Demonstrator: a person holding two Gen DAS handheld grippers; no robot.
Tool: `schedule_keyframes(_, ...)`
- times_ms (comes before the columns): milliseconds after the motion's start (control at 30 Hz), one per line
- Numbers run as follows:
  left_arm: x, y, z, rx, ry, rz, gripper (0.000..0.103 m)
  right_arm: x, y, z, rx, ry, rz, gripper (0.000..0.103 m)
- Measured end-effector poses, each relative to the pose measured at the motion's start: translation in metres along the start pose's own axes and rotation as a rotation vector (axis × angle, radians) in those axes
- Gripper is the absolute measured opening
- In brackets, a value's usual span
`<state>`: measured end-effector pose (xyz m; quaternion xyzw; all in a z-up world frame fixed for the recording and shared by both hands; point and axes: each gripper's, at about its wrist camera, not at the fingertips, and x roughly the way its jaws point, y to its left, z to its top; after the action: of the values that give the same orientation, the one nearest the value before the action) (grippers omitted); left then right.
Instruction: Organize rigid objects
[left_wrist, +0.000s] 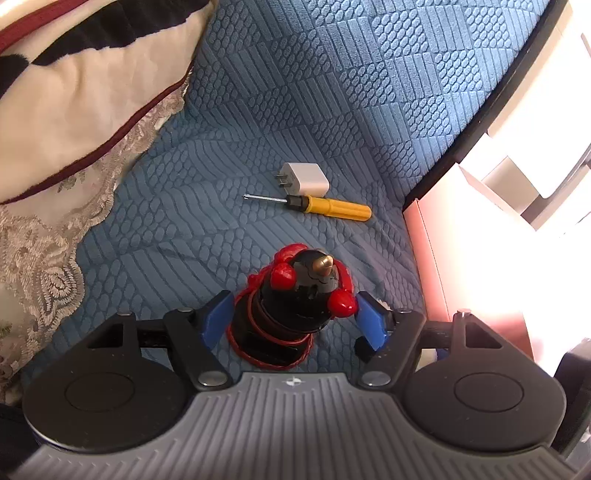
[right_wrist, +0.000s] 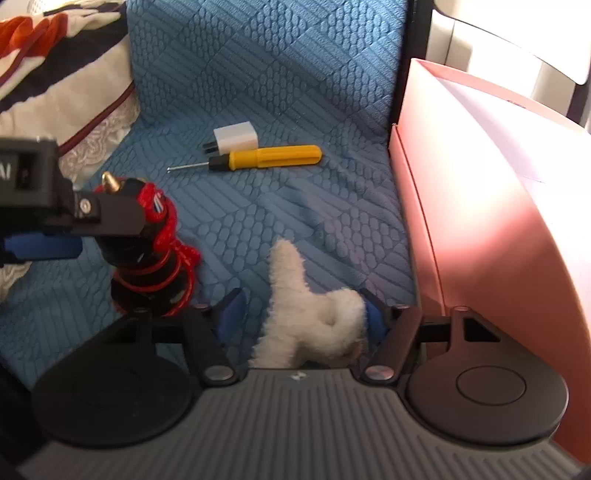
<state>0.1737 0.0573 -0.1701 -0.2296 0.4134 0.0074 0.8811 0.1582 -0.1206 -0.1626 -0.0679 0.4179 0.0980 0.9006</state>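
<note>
A black figurine with red beads and cord and a brass tip (left_wrist: 303, 295) stands on the blue textured cover. My left gripper (left_wrist: 295, 321) is open, its blue pads on either side of the figurine without touching it. The figurine also shows in the right wrist view (right_wrist: 147, 251), partly behind the left gripper's body. A yellow-handled screwdriver (left_wrist: 325, 206) (right_wrist: 266, 158) and a white plug charger (left_wrist: 304, 179) (right_wrist: 236, 139) lie side by side farther away. My right gripper (right_wrist: 301, 317) is open around a white fluffy toy (right_wrist: 314, 317), whose right side touches the right pad.
A pink box (right_wrist: 498, 229) (left_wrist: 436, 258) stands at the right edge of the cover. A striped cushion (left_wrist: 85, 85) with lace trim lies at the left. White furniture (left_wrist: 524, 147) stands beyond the bed's dark edge.
</note>
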Motion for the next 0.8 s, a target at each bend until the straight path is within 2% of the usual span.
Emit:
schedule_keyframes(33,0.001,-0.001,0.000,0.006,-0.002,0.002,0.076,0.000,-0.001,0.000,0.004,-0.001,-0.003,0.060)
schedule_keyframes(67,0.001,-0.002,-0.001,0.011,-0.004,0.004,0.076,0.001,-0.001,0.001,0.005,0.001,-0.008,0.048)
schedule_keyframes(367,0.009,-0.004,-0.003,0.028,0.016,0.021,0.076,-0.003,-0.002,-0.001,0.020,0.000,-0.004,0.048)
schedule_keyframes(500,0.007,-0.006,-0.004,0.026,-0.005,0.002,0.063,-0.006,-0.002,-0.001,0.016,0.011,-0.008,0.048)
schedule_keyframes(700,-0.004,-0.010,-0.003,0.063,-0.037,0.023,0.048,-0.017,-0.004,-0.001,0.011,0.018,-0.004,0.048)
schedule_keyframes(800,-0.010,-0.008,-0.003,0.059,-0.048,0.011,0.037,-0.026,-0.006,0.000,0.019,0.010,0.007,0.048)
